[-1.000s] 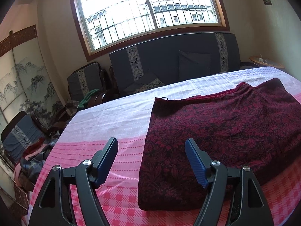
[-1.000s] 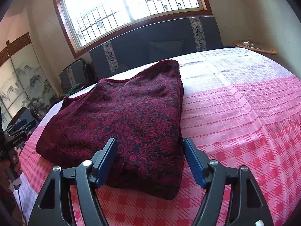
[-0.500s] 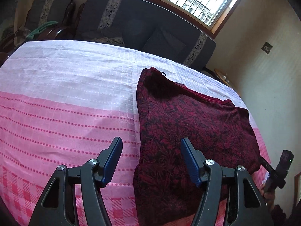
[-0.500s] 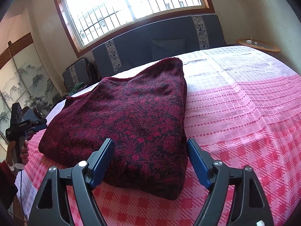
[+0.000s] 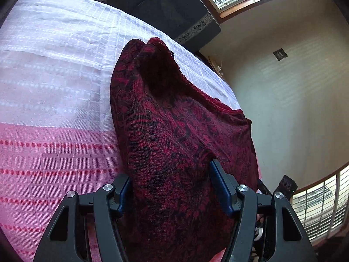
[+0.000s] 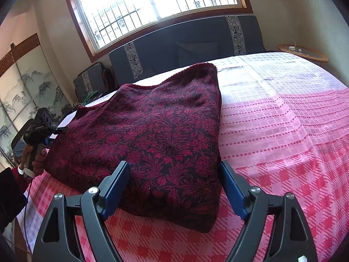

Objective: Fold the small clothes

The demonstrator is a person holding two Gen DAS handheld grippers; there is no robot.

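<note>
Lighting: daylight only, reaching you through the barred window point(image 6: 161, 2), which blows out to white in the right wrist view. Glare: the pale end of the tablecloth point(image 6: 272, 83) washes out; soft striped light falls on the wall point(image 5: 294, 83) in the left wrist view. Shadows: soft, dark under the red garment point(image 6: 152, 135) edge. Focus: sharp centrally, both views. Distortion: heavy fisheye bending, with black vignetted corners you should discount.
</note>
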